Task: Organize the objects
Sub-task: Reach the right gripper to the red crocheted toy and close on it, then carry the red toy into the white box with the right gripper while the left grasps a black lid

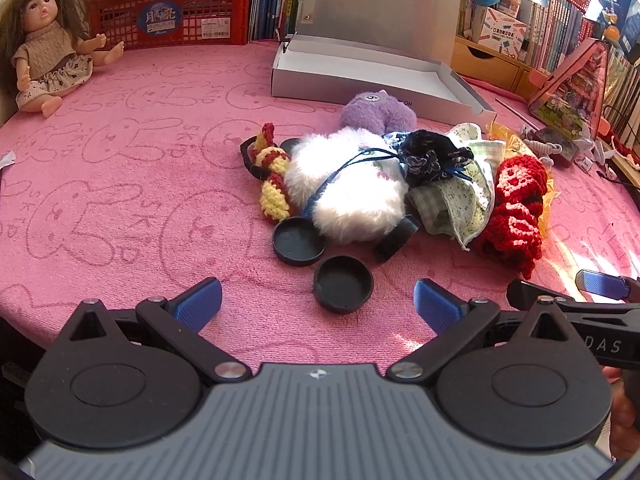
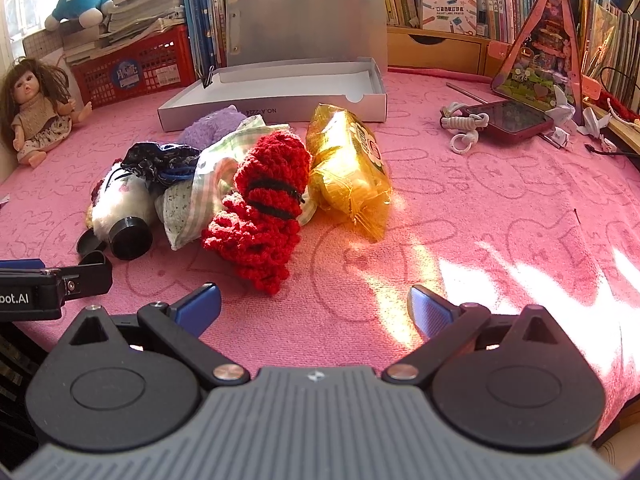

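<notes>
A pile of small things lies mid-table on the pink cloth: a white fluffy toy, a purple plush, a red-and-yellow crochet piece, a dark drawstring pouch, a green checked cloth bag, red crochet, two black lids and a black cup. A gold packet lies beside the red crochet. An open silver box stands behind the pile. My left gripper is open, just short of the nearer lid. My right gripper is open and empty, near the red crochet.
A doll sits at the far left by a red crate. Books line the back. A phone, a white cable and a triangular toy house lie at the right. The right gripper's finger shows at the left wrist view's right edge.
</notes>
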The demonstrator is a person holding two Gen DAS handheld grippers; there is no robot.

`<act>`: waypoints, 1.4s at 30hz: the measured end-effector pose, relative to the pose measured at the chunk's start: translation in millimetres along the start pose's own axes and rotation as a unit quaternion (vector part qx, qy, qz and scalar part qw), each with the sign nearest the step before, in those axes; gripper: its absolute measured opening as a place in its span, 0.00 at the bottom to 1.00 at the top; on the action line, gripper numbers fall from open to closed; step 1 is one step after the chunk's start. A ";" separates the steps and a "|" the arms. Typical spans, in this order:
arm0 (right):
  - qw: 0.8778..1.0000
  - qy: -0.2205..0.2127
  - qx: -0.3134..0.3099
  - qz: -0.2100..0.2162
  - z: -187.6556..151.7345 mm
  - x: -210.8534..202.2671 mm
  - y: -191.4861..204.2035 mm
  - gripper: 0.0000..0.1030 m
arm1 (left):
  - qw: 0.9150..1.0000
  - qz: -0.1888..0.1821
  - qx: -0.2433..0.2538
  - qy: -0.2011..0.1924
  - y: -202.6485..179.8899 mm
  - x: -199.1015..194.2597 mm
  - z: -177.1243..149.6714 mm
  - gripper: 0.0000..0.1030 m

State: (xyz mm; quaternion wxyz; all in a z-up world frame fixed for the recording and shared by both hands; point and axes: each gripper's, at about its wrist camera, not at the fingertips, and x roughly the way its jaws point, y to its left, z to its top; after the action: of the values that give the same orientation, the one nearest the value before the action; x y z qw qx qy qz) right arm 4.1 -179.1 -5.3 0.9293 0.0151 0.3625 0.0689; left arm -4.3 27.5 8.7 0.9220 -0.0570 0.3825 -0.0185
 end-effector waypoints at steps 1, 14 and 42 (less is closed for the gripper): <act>1.000 -0.003 0.002 0.004 1.2 -0.9 0.4 0.99 | 1.000 0.003 0.002 -0.005 0.2 -1.3 0.6 1.00; 0.999 -0.037 0.002 0.025 20.3 -2.3 9.0 0.85 | 0.999 -0.011 0.035 -0.019 -8.6 -6.2 -0.6 0.60; 0.998 -0.049 0.014 0.041 31.7 -11.4 12.0 0.38 | 0.998 -0.029 0.041 -0.044 -10.5 -19.0 3.8 0.37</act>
State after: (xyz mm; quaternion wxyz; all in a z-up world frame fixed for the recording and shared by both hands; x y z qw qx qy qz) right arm 15.8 -168.1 26.6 0.9421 0.0464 0.3166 0.1009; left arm -14.9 18.9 26.0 0.9387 -0.0306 0.3384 -0.0587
